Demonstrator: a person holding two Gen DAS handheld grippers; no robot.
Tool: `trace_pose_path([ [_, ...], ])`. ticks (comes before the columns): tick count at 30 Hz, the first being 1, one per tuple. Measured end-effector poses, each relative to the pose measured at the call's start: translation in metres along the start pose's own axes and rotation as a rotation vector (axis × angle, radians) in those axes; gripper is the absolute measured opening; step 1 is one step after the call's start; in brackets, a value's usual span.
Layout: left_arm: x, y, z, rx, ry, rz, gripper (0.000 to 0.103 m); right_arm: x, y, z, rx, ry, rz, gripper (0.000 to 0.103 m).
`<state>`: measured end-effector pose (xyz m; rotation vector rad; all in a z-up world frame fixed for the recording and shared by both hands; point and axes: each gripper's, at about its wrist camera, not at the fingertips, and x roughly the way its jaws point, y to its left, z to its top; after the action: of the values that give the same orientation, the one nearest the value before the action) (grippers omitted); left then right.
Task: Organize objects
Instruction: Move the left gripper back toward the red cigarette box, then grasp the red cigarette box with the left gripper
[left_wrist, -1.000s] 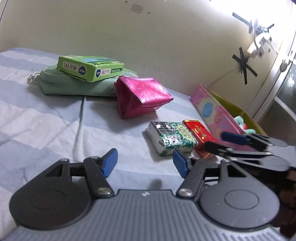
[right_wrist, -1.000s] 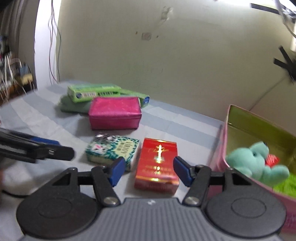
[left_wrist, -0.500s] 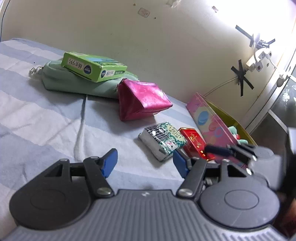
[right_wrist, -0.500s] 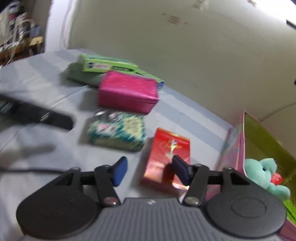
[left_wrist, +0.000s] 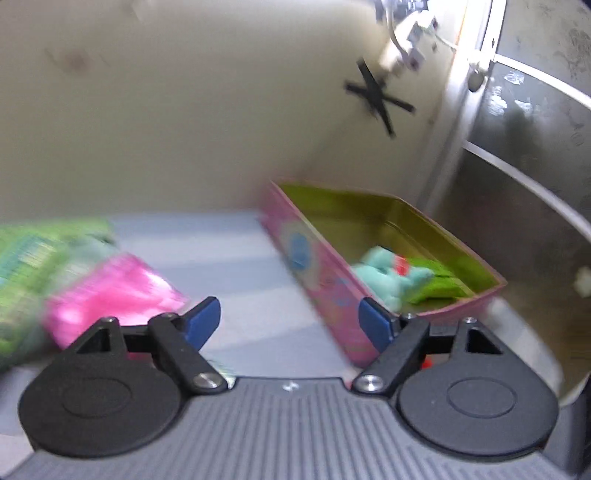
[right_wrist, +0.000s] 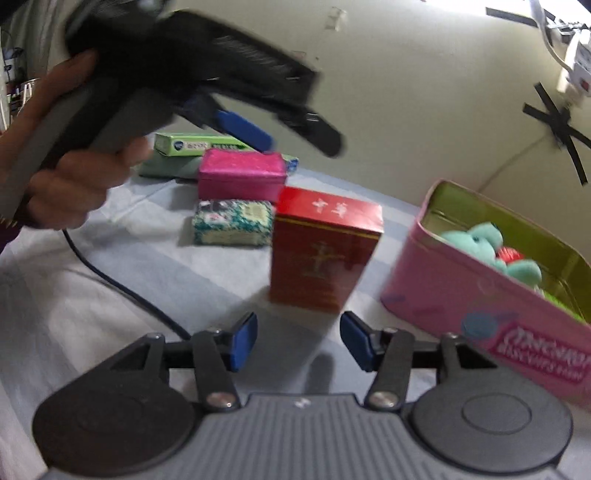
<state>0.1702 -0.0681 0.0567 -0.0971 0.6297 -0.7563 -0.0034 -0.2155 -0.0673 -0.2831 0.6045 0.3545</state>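
Note:
A red box (right_wrist: 321, 247) stands on end on the striped bed sheet, just beyond my open right gripper (right_wrist: 298, 339), apart from its pads. Behind it lie a green patterned packet (right_wrist: 232, 226), a magenta pouch (right_wrist: 242, 173) and a green box (right_wrist: 192, 144). A pink tin (right_wrist: 480, 295) with a teal plush toy (right_wrist: 491, 243) inside stands at the right. My left gripper (right_wrist: 295, 133) is raised high above the pouch, open and empty. In the left wrist view, that gripper (left_wrist: 290, 321) faces the tin (left_wrist: 325, 280) and the blurred pouch (left_wrist: 110, 291).
A black cable (right_wrist: 122, 284) runs across the sheet at the left. The cream wall (right_wrist: 406, 92) with black tape marks rises behind the bed. A glass door (left_wrist: 535, 166) stands beyond the tin's right side.
The red box has gone from lying flat to standing on end in front of my right gripper. My left gripper has lifted and swung right towards the tin.

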Motion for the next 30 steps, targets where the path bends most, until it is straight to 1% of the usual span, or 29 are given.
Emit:
trace_pose_path([
  [1, 0.006, -0.004, -0.002, -0.007, 0.017, -0.036, 0.083, -0.002, -0.002, -0.003, 0.005, 0.0, 0.001, 0.055],
  [2, 0.01, -0.011, -0.006, 0.01, 0.023, -0.054, 0.083, -0.005, -0.005, -0.007, 0.014, 0.001, 0.003, 0.06],
  [4, 0.016, -0.027, -0.02, 0.056, 0.035, -0.064, 0.083, -0.008, -0.012, -0.014, 0.042, 0.011, 0.007, 0.061],
  [7, 0.015, -0.037, -0.039, 0.04, 0.069, -0.11, 0.083, -0.019, -0.02, -0.024, 0.091, 0.022, 0.021, 0.064],
  [12, 0.001, -0.029, -0.048, 0.03, 0.092, -0.106, 0.083, -0.039, -0.02, -0.037, 0.132, 0.024, 0.045, 0.07],
  [14, 0.002, -0.028, -0.051, 0.047, 0.115, -0.103, 0.083, -0.042, -0.021, -0.037, 0.166, 0.02, 0.064, 0.077],
  [16, 0.004, -0.029, -0.054, 0.051, 0.134, -0.086, 0.083, -0.042, -0.023, -0.036, 0.205, 0.01, 0.089, 0.08],
  [17, 0.007, -0.029, -0.056, 0.052, 0.145, -0.092, 0.083, -0.043, -0.023, -0.035, 0.22, 0.01, 0.099, 0.081],
  [18, 0.009, -0.03, -0.058, 0.051, 0.154, -0.095, 0.082, -0.04, -0.023, -0.032, 0.226, 0.015, 0.112, 0.081],
  [19, 0.012, -0.03, -0.061, 0.048, 0.164, -0.094, 0.074, -0.034, -0.019, -0.03, 0.221, 0.025, 0.118, 0.079],
  [20, 0.016, -0.031, -0.065, 0.042, 0.183, -0.097, 0.067, -0.027, -0.017, -0.028, 0.208, 0.042, 0.117, 0.071],
  [21, 0.019, -0.031, -0.068, 0.028, 0.206, -0.104, 0.056, -0.025, -0.013, -0.027, 0.188, 0.029, 0.089, 0.067],
  [22, 0.019, -0.031, -0.071, 0.013, 0.199, -0.101, 0.056, -0.024, -0.01, -0.026, 0.159, 0.029, 0.052, 0.057],
  [23, 0.017, -0.034, -0.072, 0.016, 0.191, -0.089, 0.056, -0.026, -0.01, -0.025, 0.151, 0.027, 0.055, 0.057],
  [24, 0.014, -0.038, -0.07, 0.027, 0.184, -0.081, 0.056, -0.03, -0.012, -0.025, 0.159, 0.007, 0.057, 0.057],
  [26, 0.005, -0.048, -0.058, 0.054, 0.145, -0.092, 0.055, -0.044, -0.019, -0.023, 0.153, -0.06, 0.036, 0.057],
  [30, 0.004, -0.077, -0.018, 0.116, 0.06, -0.123, 0.055, -0.069, -0.04, -0.011, 0.128, -0.194, -0.085, 0.057],
])
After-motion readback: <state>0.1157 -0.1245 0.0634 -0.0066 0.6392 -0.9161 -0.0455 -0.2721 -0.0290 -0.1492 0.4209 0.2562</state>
